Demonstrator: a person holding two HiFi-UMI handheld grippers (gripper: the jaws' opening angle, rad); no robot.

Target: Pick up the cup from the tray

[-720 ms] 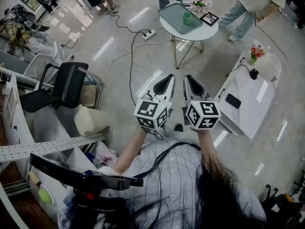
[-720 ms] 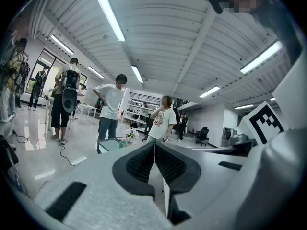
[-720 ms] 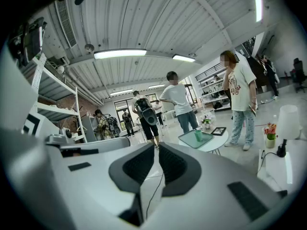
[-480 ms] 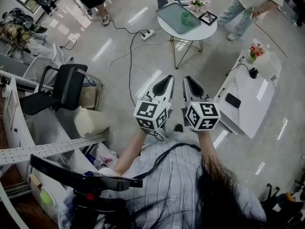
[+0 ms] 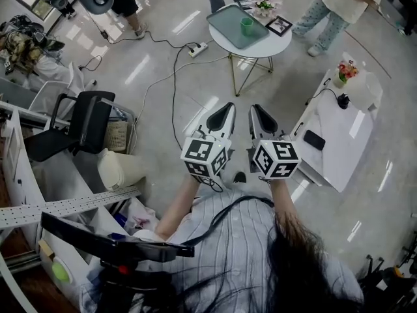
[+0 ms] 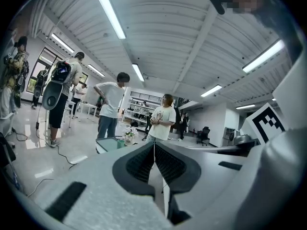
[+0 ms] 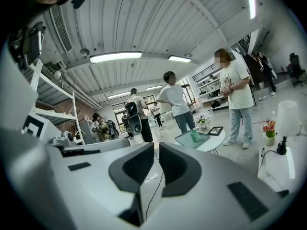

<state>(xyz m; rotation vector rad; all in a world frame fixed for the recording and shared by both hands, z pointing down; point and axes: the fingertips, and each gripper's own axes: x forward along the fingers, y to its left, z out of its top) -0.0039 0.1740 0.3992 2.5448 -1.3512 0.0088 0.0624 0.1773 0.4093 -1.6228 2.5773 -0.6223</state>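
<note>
the left claw is in the middle of the head view. its two jaws are pressed tight together and there is nothing between them. the right claw is just beside it on the right. its jaws are closed too, with only a thin crack between the pads, and it holds nothing. both claws point out almost flat over the shiny floor.

the green cup is up at the top of the frame, well apart from both claws. it stands upright on the tray, near the tray's right side. the tray lies on a round white table. a black picture frame lies just to the right of the tray. some flowers sit behind it at the top edge. people stand near the table along the top of the frame.

a black chair is at the left. a white desk is at the right, with a dark phone lying on it.
</note>
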